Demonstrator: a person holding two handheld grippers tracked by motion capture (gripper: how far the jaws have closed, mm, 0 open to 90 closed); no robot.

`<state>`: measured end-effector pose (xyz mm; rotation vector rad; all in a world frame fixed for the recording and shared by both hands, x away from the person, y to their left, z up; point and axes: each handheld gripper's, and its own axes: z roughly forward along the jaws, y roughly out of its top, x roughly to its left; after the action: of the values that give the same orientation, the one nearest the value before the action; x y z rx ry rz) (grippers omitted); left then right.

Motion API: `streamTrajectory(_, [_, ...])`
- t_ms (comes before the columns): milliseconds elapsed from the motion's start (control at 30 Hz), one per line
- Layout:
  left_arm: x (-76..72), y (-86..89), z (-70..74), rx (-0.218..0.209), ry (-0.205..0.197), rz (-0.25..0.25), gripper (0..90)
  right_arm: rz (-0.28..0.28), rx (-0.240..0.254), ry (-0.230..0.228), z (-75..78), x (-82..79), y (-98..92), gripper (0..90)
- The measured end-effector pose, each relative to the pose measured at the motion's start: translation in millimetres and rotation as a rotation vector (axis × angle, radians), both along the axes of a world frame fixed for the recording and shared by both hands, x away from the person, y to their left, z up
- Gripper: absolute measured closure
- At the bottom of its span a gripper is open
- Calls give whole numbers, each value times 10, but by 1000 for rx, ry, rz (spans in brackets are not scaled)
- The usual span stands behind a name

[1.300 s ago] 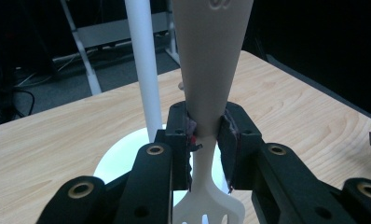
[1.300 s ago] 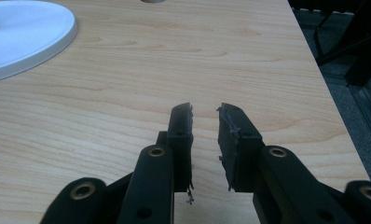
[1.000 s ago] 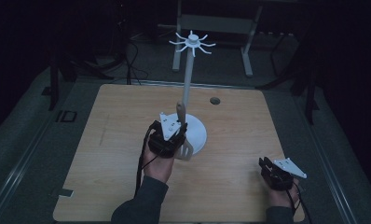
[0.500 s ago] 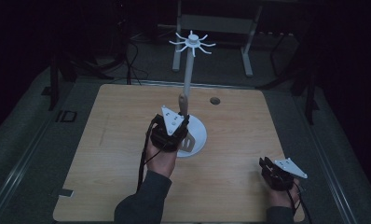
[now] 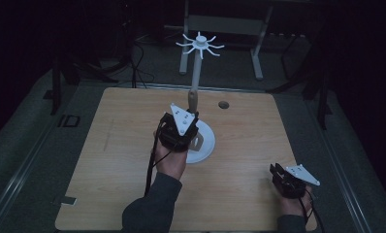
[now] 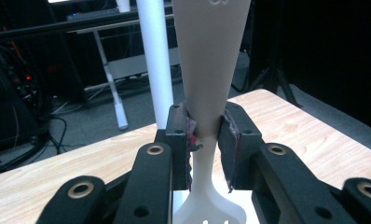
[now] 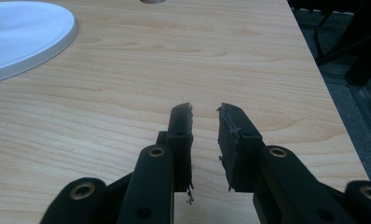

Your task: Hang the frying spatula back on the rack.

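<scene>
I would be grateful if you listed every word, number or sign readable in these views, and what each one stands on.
"ID": pale letters on the dark floor left of the table.
Raised marks at the top of the white utensil held in the left gripper: cut off by the frame edge, unreadable.
Small marks on that gripper's grey plate: too small to read.
Nothing legible on the white stand.

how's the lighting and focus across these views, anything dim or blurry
High view: dim, surroundings near black, only the table and white stand read clearly. Left gripper view: brighter, the spatula pale and soft at the top. Right gripper view: evenly lit, wood grain sharp, no glare.
</scene>
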<state>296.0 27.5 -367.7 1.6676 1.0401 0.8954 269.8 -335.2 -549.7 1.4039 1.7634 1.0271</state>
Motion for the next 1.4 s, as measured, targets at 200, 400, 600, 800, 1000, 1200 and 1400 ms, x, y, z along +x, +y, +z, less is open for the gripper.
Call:
streamTrajectory(200, [51,-19,40,10,1,14,748,1,0,-1,-1,2,0,744])
streamTrajectory(400, [77,-61,96,14,-15,36,747,0,0,0,-2,3,-3,744])
streamTrajectory(600, [94,-91,148,12,-30,48,747,0,2,-2,0,2,-8,744])
streamTrajectory(800, [116,-109,186,7,-38,60,747,0,2,-2,0,0,-12,744])
streamTrajectory(1000, [131,-129,216,5,-47,74,747,-1,1,-2,0,-5,-18,744])
streamTrajectory(1200, [140,-149,248,0,-51,82,747,-4,4,-1,1,-10,-28,744])
streamTrajectory(1400, [148,-173,295,-1,-67,99,747,-1,0,1,0,-9,-24,744])
